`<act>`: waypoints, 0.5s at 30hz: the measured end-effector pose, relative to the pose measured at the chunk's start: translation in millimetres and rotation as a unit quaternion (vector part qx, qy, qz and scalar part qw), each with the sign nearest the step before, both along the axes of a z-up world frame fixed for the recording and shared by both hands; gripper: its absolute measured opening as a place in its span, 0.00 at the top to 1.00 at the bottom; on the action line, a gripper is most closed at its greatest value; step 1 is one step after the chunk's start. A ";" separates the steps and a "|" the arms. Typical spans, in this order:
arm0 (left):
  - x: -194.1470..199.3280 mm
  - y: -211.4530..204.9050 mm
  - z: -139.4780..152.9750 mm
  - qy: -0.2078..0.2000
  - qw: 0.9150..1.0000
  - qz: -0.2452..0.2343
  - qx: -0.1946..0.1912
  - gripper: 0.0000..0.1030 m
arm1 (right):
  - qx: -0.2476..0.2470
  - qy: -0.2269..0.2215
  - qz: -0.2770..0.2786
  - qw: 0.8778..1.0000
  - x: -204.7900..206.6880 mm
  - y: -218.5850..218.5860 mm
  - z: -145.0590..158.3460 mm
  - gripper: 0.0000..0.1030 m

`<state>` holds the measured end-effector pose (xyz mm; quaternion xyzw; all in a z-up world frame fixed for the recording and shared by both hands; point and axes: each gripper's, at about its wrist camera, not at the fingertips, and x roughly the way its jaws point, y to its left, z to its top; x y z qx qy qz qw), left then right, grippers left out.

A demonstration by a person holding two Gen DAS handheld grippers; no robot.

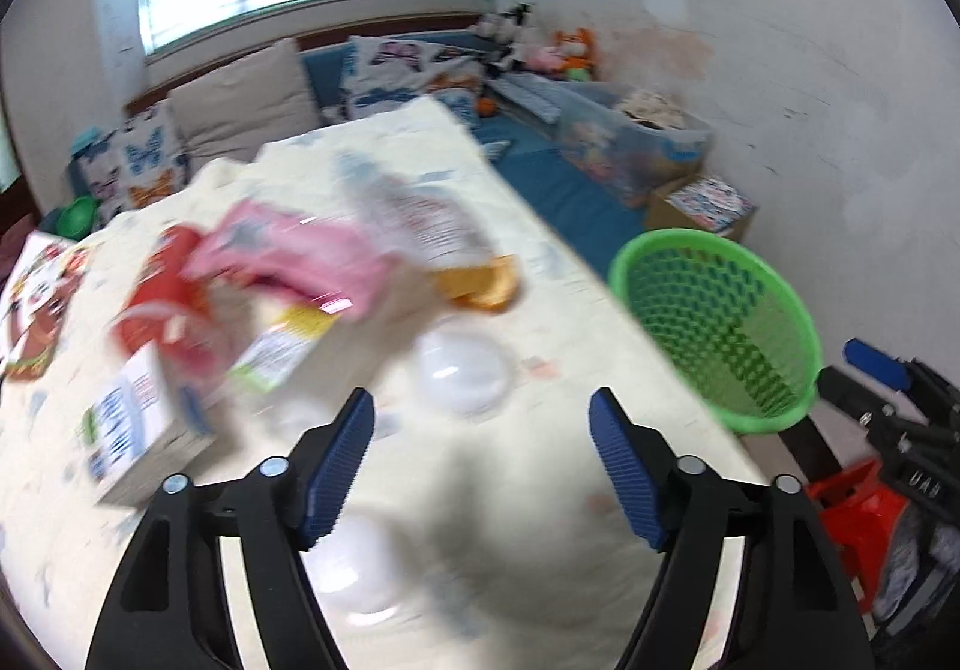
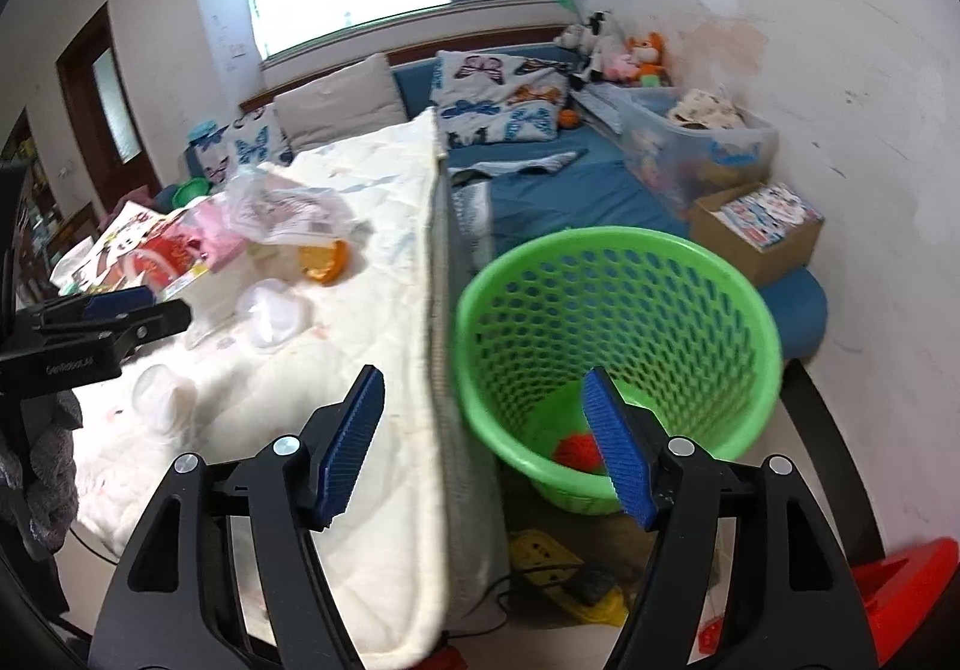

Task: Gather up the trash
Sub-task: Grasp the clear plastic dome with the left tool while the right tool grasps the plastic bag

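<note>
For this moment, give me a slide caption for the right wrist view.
Open right tongs hover over the green basket, a red scrap inside, beside the littered quilt.

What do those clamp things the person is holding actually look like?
Each hand-held gripper, left and right, has two black plastic fingers with cut-out slots and silver bolts, tipped with ribbed blue pads. Small white lettering marks the left body, unreadable here.

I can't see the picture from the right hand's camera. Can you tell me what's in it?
An open, empty right gripper hangs over the edge between a cream blanket strewn with trash and a green basket on the floor, something red at its bottom.
</note>
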<state>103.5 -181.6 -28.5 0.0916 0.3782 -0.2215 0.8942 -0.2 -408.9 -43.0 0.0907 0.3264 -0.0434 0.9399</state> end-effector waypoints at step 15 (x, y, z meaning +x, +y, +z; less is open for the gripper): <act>-12.8 87.2 -47.9 0.041 0.998 0.044 0.011 0.29 | -0.011 -0.003 0.052 0.999 26.3 49.8 8.0 0.33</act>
